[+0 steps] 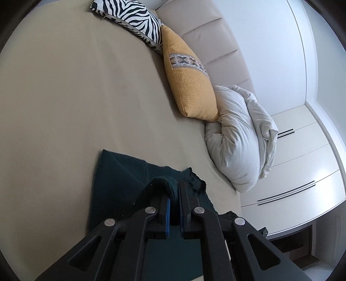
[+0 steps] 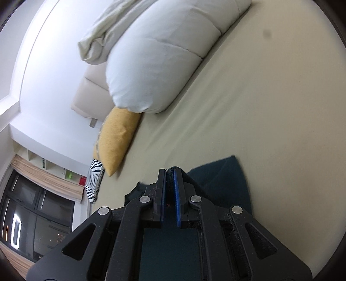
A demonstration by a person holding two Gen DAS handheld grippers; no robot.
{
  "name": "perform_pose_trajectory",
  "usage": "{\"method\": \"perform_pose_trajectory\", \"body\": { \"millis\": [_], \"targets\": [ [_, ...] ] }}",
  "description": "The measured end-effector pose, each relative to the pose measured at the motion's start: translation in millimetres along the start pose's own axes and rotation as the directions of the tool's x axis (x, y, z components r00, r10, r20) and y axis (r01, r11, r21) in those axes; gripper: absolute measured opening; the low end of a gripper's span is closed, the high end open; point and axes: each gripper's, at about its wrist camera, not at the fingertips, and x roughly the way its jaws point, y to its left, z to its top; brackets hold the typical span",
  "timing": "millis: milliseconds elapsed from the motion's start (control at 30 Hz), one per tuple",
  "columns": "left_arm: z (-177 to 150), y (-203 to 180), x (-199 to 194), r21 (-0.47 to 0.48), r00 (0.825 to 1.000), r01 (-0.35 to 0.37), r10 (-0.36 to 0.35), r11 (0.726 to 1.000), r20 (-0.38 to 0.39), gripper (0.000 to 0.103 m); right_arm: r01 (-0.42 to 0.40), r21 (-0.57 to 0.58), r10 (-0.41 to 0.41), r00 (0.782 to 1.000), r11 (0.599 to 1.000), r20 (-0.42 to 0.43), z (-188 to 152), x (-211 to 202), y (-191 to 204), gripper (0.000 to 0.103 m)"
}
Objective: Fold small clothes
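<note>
A dark teal knitted garment (image 1: 121, 179) lies on the beige bed sheet (image 1: 64, 108). My left gripper (image 1: 174, 190) is shut on a bunched fold of this garment, which bulges out between the blue pads. In the right wrist view the same garment (image 2: 220, 179) spreads under and to the right of my right gripper (image 2: 170, 175), which is shut on a thin edge of it. Much of the cloth is hidden beneath both grippers.
A yellow cushion (image 1: 186, 82), a zebra-print cushion (image 1: 134, 19) and a rolled white duvet (image 1: 235, 138) lie along the padded headboard (image 1: 207, 34). White drawers (image 1: 302, 164) stand beside the bed. A window (image 2: 32, 216) shows in the right wrist view.
</note>
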Motion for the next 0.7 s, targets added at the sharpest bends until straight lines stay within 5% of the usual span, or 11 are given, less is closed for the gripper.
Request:
{"method": "perform_pose_trajectory", "body": {
  "millis": [200,300,400,467,700],
  "targets": [
    [19,15,47,0.032,0.993,-0.111,0.112,0.993,-0.039,0.01,0.087,-0.02,-0.087,0.996,0.996,-0.01,22,63,-7,0.009],
    [18,26,57,0.02,0.989,-0.135,0.136,0.991,-0.059,0.024,0.141,0.012,-0.141,0.99,0.99,-0.002,31,79,-22,0.011],
    [16,26,43,0.021,0.989,-0.148,0.148,0.989,-0.03,0.049,0.155,0.037,-0.157,0.987,0.987,0.037,29,71,-33,0.036],
    [17,20,27,0.026,0.99,-0.143,0.143,0.989,0.005,0.062,0.165,0.029,-0.167,0.984,0.986,0.063,25,59,-33,0.041],
    [2,-9,-4,0.145,0.981,-0.189,0.179,0.971,0.079,0.065,0.245,-0.273,-0.237,0.97,0.93,0.061,-12,46,22,0.041]
  ]
}}
